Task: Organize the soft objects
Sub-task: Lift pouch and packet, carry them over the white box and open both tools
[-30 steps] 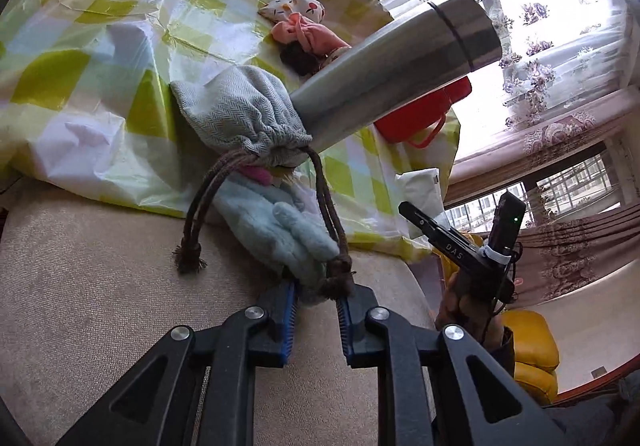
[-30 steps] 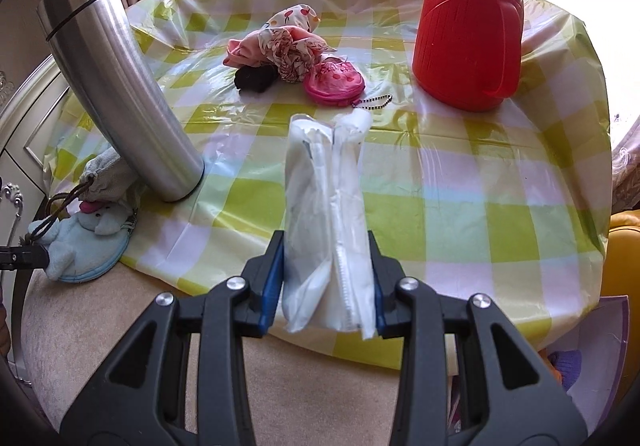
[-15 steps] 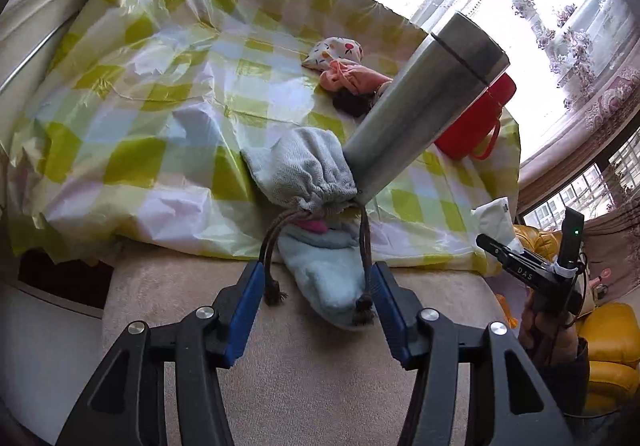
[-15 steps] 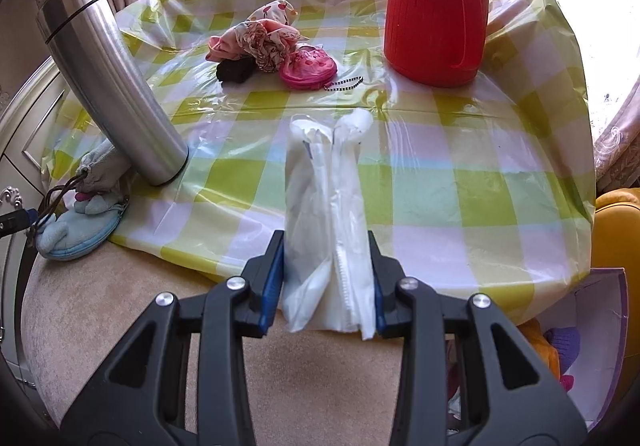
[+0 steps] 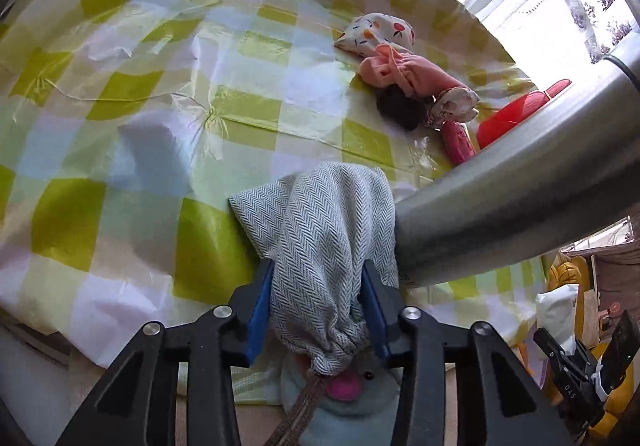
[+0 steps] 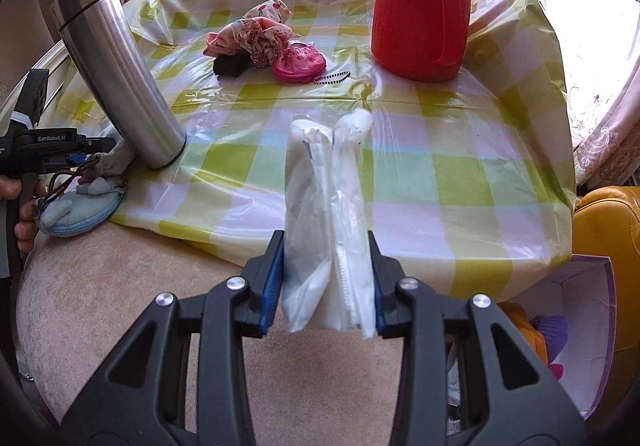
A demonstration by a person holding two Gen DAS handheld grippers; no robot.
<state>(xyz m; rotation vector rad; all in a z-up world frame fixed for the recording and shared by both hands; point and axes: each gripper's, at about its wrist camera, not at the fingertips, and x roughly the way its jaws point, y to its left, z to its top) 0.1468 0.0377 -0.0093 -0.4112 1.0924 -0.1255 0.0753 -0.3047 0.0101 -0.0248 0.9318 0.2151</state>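
Left gripper jaws pinched around grey drawstring pouch, long axis toward 12 o'clock, steel flask touching at 2 o'clock. Right gripper clamped on white tissue pack, worktop ahead at 12.

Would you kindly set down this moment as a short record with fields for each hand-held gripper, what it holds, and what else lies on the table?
left hand-held gripper: shut on grey drawstring pouch
right hand-held gripper: shut on white plastic packet
beside pouch: steel flask, upright
under pouch: blue plush toy, at tablecloth edge
table cover: checked tablecloth
far side: red jug, pink coin purse, pink cloth bundle
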